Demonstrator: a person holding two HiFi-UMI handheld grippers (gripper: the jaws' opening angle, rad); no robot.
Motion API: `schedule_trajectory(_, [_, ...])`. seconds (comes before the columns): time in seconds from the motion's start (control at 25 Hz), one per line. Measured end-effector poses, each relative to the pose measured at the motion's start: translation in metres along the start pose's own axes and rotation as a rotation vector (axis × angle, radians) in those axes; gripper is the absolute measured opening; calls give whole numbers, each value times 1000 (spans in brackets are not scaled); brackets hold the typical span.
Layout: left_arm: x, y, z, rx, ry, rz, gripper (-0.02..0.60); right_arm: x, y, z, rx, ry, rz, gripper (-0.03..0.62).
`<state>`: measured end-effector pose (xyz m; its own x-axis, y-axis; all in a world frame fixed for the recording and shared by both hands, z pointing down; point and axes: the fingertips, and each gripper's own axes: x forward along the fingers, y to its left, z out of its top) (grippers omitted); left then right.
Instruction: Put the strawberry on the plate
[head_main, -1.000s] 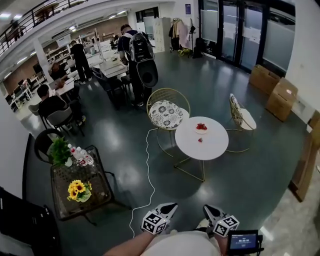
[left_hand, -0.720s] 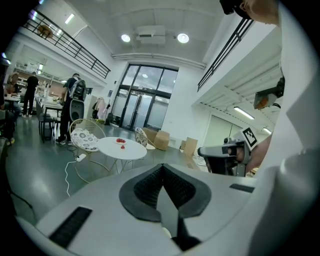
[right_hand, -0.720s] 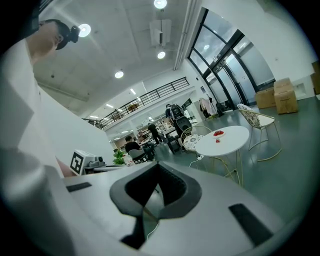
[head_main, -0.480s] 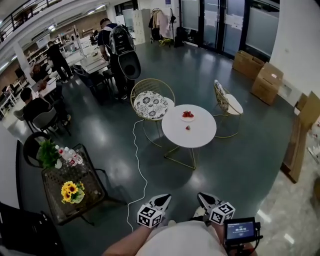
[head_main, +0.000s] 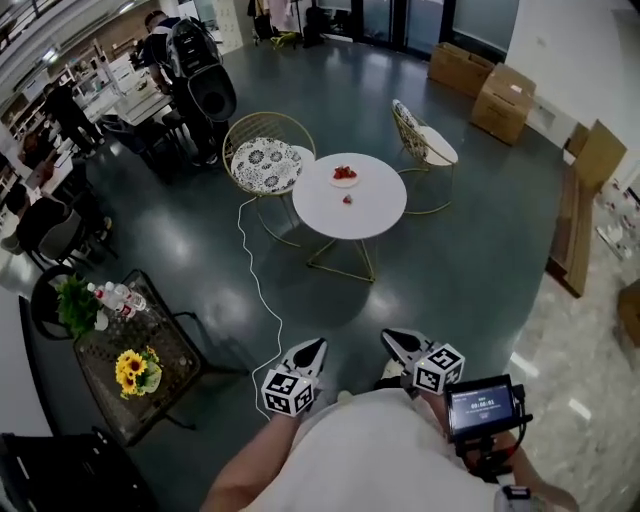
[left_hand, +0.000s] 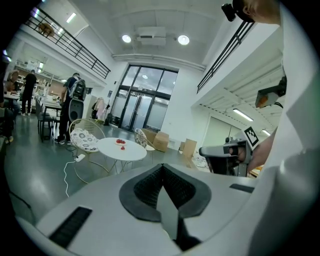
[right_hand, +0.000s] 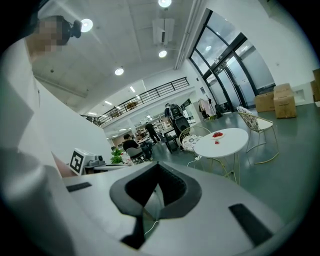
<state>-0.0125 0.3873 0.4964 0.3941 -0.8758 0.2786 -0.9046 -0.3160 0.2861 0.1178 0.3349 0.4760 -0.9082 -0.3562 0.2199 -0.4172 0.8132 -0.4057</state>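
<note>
Left gripper: jaws pressed together with nothing between them. It sits low at the bottom centre of the head view, close to the person's body, pointing up the frame toward the table.
Right gripper: also closed and empty, just to the right of the left one. A small screen is mounted beside it at the lower right.
Floor: dark and glossy. A white cable snakes from bottom centre up toward the table.
Side table: lower left, carrying sunflowers and bottles.
Table: round and white, upper centre, well apart from both grippers.
Strawberry: one small red fruit lying on the bare tabletop near the middle, just on the near side of the plate and not touching it.
Handling: probably light, soft and easily bruised, with a smooth skin that may slip. The broad middle looks like the best place to grip, closing gently across it rather than on the tip or leaf end.
Plate: small and white, toward the table's far edge, already holding red fruit.
Step in hand: the approach is not yet made, and a gripper must open before any pick.
Chairs: a wire chair with a patterned cushion stands at the table's upper left, and another at its upper right.
Background: cardboard boxes at upper right and people at desks at upper left.
</note>
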Motion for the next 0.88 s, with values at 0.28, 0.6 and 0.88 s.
schedule_trajectory(0.28, [-12,5,4,0,-4,29,8,8,9,6,-7,4,23,6])
schedule_trajectory(0.6, [-24,11,-3,-20,10,76,8,18,19,8,5,16,70,6])
schedule_trajectory(0.88, [3,23,6,-29,36,69,8,39,-10,8,50,34,78,6])
